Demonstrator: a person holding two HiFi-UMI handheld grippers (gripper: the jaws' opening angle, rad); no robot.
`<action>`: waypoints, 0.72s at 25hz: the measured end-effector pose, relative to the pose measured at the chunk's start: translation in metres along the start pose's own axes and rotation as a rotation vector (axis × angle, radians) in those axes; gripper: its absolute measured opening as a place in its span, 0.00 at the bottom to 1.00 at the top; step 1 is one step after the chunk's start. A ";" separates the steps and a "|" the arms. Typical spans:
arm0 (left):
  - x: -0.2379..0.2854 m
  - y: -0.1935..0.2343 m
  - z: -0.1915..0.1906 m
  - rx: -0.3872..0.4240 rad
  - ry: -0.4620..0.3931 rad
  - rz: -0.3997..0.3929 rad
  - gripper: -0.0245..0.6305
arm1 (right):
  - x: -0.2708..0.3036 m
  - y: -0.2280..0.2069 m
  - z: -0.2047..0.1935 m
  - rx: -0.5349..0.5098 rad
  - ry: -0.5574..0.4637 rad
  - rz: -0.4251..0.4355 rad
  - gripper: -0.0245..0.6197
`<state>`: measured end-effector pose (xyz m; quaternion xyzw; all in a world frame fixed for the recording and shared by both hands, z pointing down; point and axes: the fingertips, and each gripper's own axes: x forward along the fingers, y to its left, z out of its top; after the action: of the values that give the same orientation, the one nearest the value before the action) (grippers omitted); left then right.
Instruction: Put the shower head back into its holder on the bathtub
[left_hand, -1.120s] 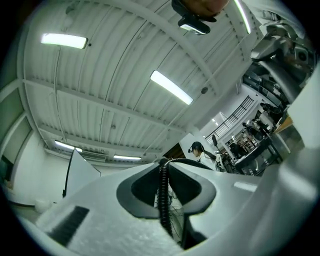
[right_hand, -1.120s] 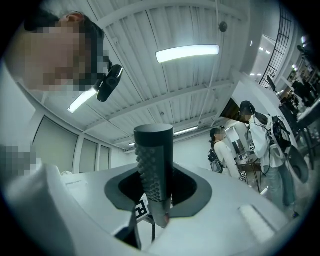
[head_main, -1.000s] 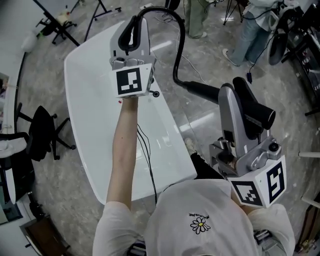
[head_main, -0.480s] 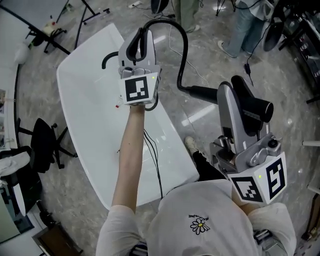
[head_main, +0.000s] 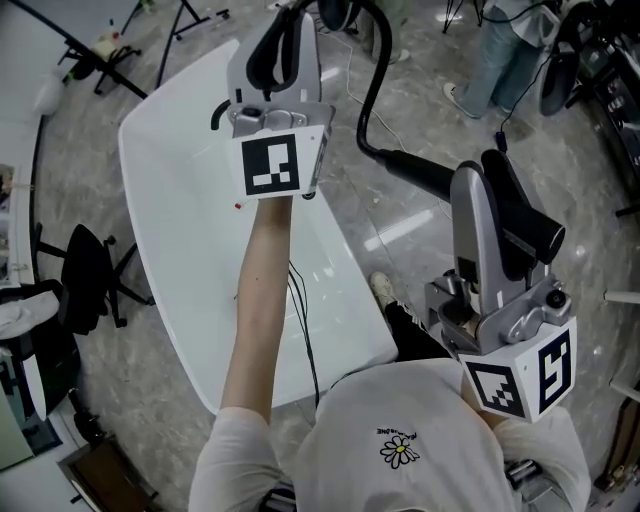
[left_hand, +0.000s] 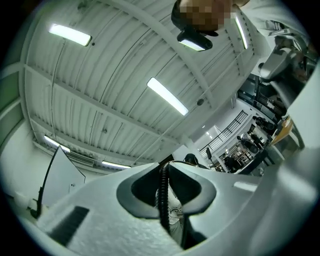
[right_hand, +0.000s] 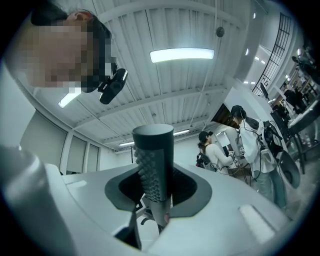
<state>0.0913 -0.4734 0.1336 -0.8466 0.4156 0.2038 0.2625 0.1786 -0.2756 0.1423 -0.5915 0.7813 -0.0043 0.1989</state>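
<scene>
In the head view the white bathtub (head_main: 180, 210) lies at the left, with a small black curved fitting (head_main: 217, 116) on its far part. My left gripper (head_main: 283, 35) is held over the tub's far right rim. It is shut on the black ribbed hose (left_hand: 162, 197), which runs up between its jaws. The hose (head_main: 372, 100) arcs down to the black shower head (head_main: 525, 228). My right gripper (head_main: 497, 205) is shut on it above the floor, right of the tub. In the right gripper view the knobbly shower head (right_hand: 152, 160) stands upright between the jaws of the right gripper (right_hand: 155, 177).
A black office chair (head_main: 90, 275) stands left of the tub and a stand (head_main: 95, 45) at the far left. People (head_main: 500, 50) stand on the marble floor at the top right. A thin black cable (head_main: 300, 330) hangs along the tub beside my left arm.
My left gripper has carried the hose farther away, toward the tub's far end. My right gripper, with the shower head, has hardly moved.
</scene>
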 end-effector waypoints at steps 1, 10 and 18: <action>-0.004 -0.001 -0.002 -0.017 0.006 0.010 0.12 | -0.001 0.002 0.002 -0.012 -0.006 -0.004 0.22; -0.038 -0.020 -0.062 -0.058 0.181 0.033 0.12 | -0.012 0.000 -0.005 -0.016 0.028 -0.017 0.22; -0.054 -0.010 -0.106 -0.100 0.217 0.064 0.12 | -0.006 -0.016 -0.021 0.018 0.061 -0.026 0.22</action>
<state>0.0823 -0.5011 0.2499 -0.8620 0.4578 0.1399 0.1667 0.1880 -0.2793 0.1672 -0.5994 0.7792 -0.0318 0.1801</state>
